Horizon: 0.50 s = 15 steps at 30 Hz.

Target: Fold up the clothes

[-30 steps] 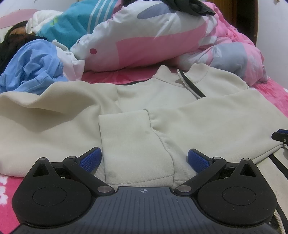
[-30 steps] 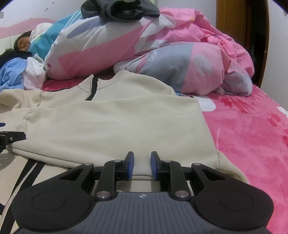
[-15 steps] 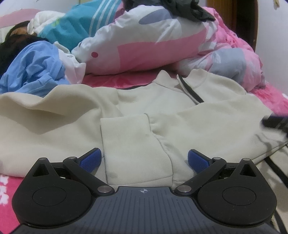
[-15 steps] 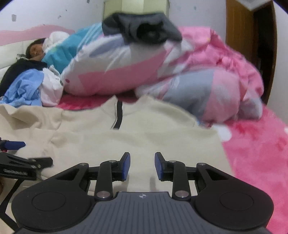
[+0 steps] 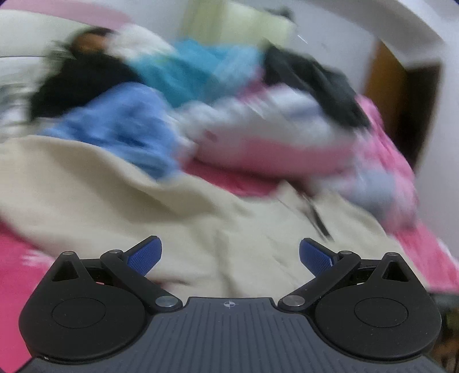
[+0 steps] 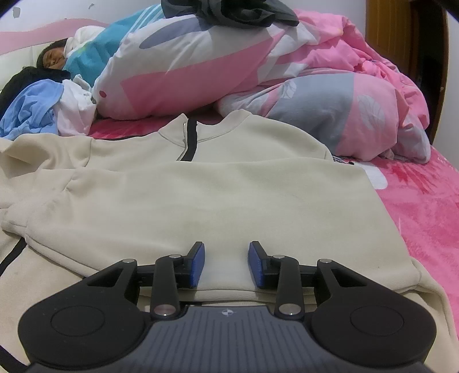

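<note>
A cream zip jacket (image 6: 215,195) lies flat on the pink bed, its sleeves folded across the chest and its black zip (image 6: 190,140) at the collar. My right gripper (image 6: 226,264) hovers at the near edge of the folded sleeve. Its jaws are opening; cream cloth shows between the pads, but they do not press it. In the blurred, tilted left wrist view my left gripper (image 5: 229,255) stands wide open over the jacket (image 5: 114,195), with nothing between its fingers.
Pink and grey quilts (image 6: 330,100) and a big pillow (image 6: 186,71) are heaped behind the jacket, with a dark garment (image 6: 229,11) on top. A blue garment (image 6: 25,112) and a lying person (image 6: 54,57) are at the back left. Pink sheet (image 6: 424,206) shows on the right.
The right gripper's jaws have widened from nearly shut on the sleeve's edge. The left gripper has swung left and rolled, blurring its view, and has left the right wrist view.
</note>
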Each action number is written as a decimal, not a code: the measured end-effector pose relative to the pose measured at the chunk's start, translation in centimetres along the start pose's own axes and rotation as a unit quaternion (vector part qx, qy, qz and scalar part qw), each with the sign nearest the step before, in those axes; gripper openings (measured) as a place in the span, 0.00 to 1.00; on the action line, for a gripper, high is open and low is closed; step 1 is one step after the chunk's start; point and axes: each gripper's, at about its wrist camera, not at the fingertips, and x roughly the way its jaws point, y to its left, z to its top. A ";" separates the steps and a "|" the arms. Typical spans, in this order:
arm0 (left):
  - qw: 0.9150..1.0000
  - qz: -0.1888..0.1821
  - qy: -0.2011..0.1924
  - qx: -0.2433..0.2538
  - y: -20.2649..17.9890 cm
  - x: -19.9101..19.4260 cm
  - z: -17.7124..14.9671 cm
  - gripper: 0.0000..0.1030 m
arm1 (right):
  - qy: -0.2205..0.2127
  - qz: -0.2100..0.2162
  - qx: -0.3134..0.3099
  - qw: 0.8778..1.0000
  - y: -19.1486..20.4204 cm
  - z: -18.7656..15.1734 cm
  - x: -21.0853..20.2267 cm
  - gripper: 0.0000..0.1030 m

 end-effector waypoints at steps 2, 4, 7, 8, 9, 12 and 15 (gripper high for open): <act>0.998 0.044 -0.026 -0.042 2.7 -1.0 0.2 1.00 | -0.001 0.002 0.003 1.000 -0.2 0.0 0.0 0.36; 0.991 0.094 -0.045 -0.087 5.4 -1.6 0.3 0.98 | -0.002 0.002 0.003 1.000 -0.2 0.0 0.0 0.36; 0.974 0.163 -0.054 -0.146 9.0 -1.6 0.6 0.95 | -0.002 0.000 0.002 1.000 -0.1 0.0 0.0 0.36; 0.968 0.179 -0.054 -0.169 10.1 -1.5 0.6 0.94 | -0.002 0.000 0.001 1.000 0.0 0.0 0.0 0.36; 0.961 0.191 -0.055 -0.193 11.0 -1.4 0.6 0.91 | -0.002 -0.001 0.000 1.000 0.0 0.0 0.0 0.36; 0.942 0.218 -0.058 -0.248 13.0 -0.8 0.5 0.78 | -0.002 -0.002 -0.002 1.000 0.1 0.0 0.0 0.36; 0.933 0.233 -0.067 -0.267 13.8 0.0 1.1 0.67 | -0.002 -0.003 -0.003 1.000 0.1 0.0 0.0 0.36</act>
